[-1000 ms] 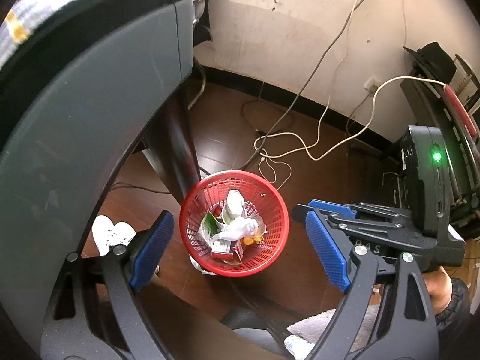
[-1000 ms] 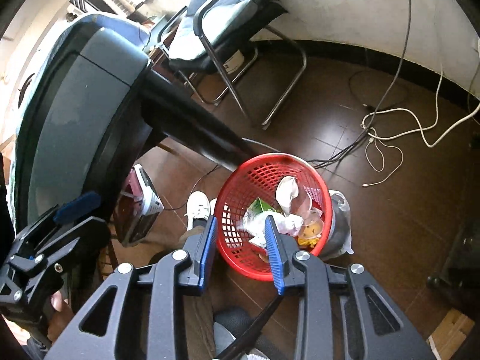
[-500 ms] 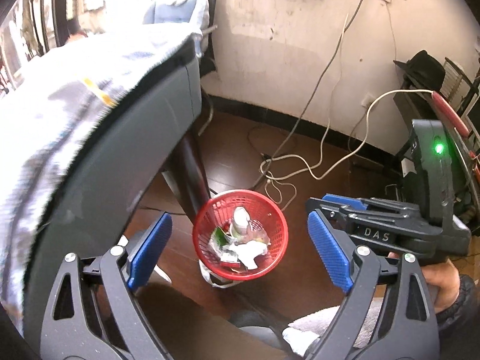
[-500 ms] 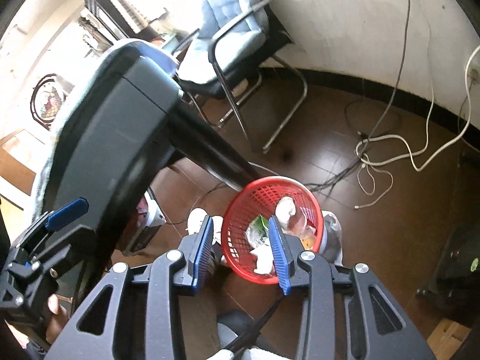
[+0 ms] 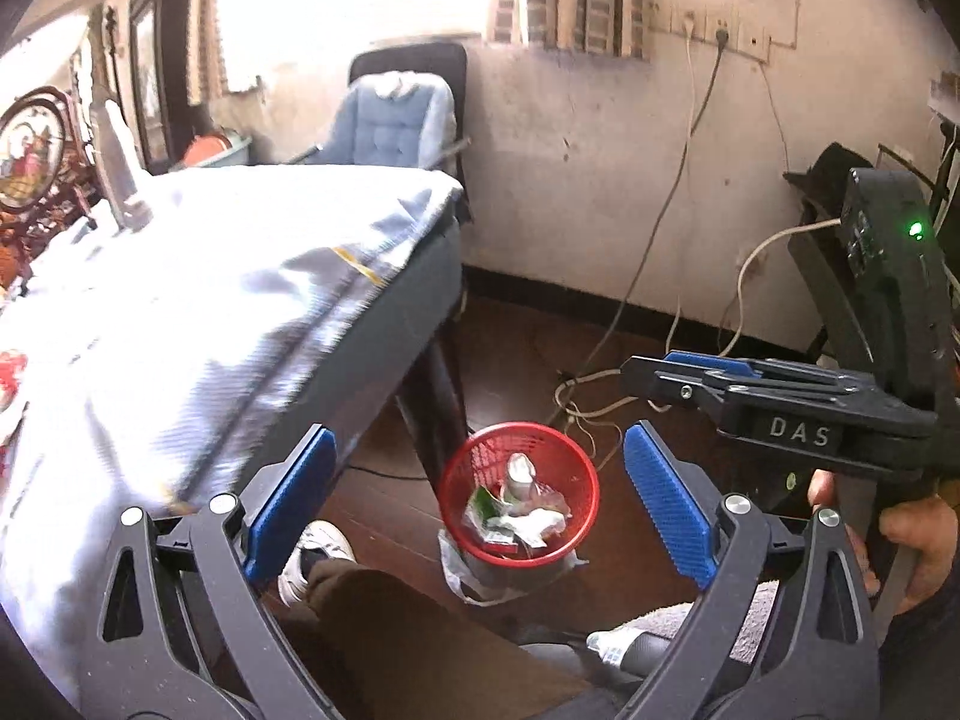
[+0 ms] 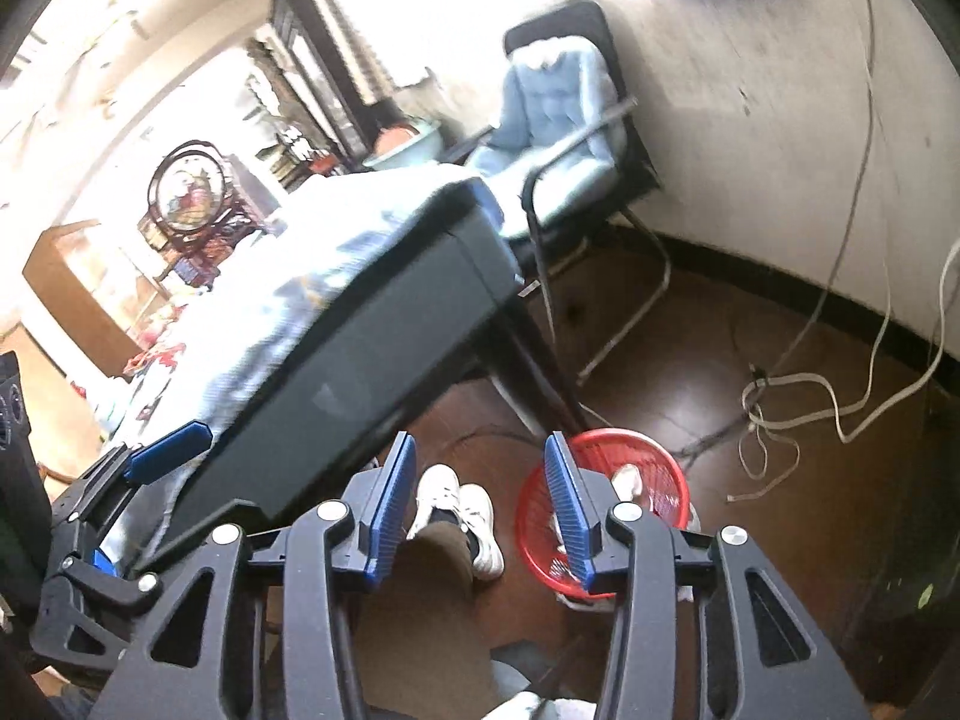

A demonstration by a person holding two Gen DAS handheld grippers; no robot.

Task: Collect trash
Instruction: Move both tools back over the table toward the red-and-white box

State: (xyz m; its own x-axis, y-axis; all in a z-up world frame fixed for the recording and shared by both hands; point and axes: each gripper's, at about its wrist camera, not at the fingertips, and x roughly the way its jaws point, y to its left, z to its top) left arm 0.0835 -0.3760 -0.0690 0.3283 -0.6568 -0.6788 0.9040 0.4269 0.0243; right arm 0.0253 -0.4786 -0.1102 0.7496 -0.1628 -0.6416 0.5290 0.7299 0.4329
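Note:
A red mesh trash basket (image 5: 577,516) stands on the dark wood floor by the table leg, holding white paper, a green wrapper and other trash (image 5: 515,515). My left gripper (image 5: 480,498) is open wide and empty, high above the basket. My right gripper (image 6: 477,501) is open and empty, raised above the floor with the basket (image 6: 666,474) to its right, partly hidden by one finger. The right gripper's body also shows in the left wrist view (image 5: 780,408).
A table with a light blue cloth (image 5: 198,312) fills the left. A padded chair (image 5: 390,126) stands at the wall. Cables (image 6: 798,402) lie on the floor. The person's legs and white shoes (image 6: 456,510) are below the grippers.
Both grippers rose and tilted up away from the basket, which now looks smaller and lower. The tabletop and room came into view. The right jaws opened wider.

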